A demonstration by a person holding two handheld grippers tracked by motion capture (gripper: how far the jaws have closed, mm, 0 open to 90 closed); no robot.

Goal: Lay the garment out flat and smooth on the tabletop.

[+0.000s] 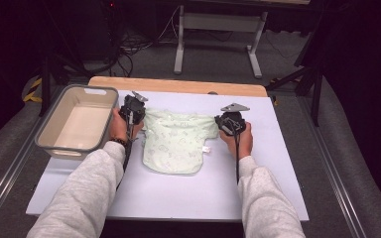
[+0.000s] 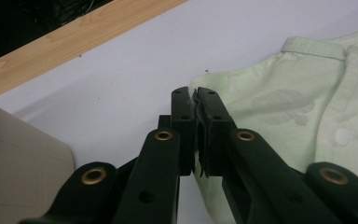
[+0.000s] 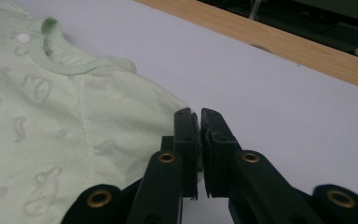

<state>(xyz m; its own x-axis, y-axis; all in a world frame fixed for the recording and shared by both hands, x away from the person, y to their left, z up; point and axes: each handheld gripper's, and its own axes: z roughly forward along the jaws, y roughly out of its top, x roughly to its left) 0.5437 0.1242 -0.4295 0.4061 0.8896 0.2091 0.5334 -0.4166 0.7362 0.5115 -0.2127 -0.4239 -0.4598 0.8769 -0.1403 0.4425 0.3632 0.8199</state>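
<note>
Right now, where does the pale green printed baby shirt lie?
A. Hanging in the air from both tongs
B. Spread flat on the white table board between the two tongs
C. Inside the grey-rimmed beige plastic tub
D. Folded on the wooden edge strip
B: the pale green printed baby shirt lies spread on the white table board, beside the grey-rimmed beige plastic tub, with the left tongs and right tongs at its sleeves.

There are no words, numbers or brand names to read here. The little green shirt (image 1: 177, 141) has pale shapes printed on it, but they are pictures, not letters. A small white tag (image 1: 206, 149) sits at its edge, and it is too tiny to read.
</note>
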